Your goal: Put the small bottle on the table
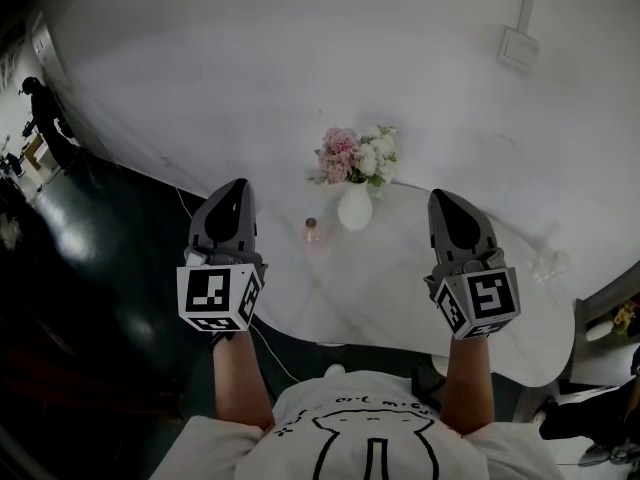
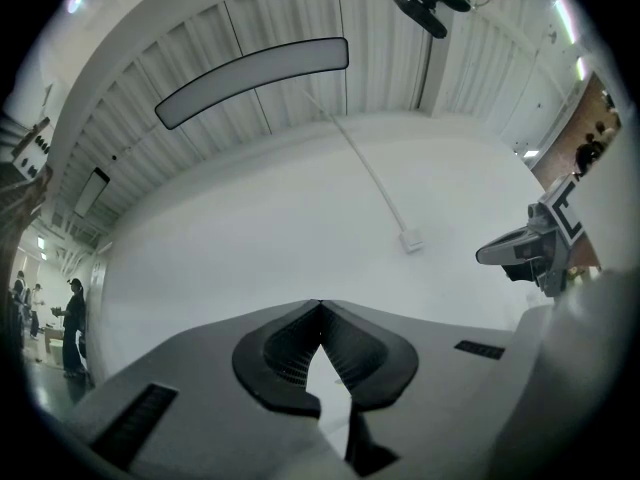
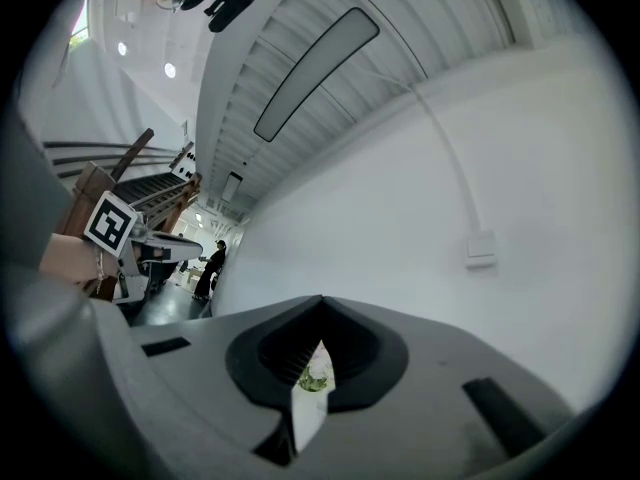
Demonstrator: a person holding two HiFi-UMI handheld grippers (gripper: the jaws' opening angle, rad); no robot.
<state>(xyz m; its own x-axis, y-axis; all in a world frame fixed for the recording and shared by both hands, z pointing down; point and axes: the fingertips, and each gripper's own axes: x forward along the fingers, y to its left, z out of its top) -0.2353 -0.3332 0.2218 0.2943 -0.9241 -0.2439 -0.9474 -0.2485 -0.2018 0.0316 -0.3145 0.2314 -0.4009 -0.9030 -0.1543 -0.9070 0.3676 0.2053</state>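
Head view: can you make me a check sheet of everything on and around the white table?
Surface: white round table.
Job's things: small bottle upright on the table, left of the vase.
Clutter: flowers in the vase; a clear thing near the table's right edge, too blurred to name.
Grippers: left gripper and right gripper raised in front of the person, jaws together, empty.
Cables: thin cable on the floor.
Surroundings: white wall, wall box, a bystander far left.
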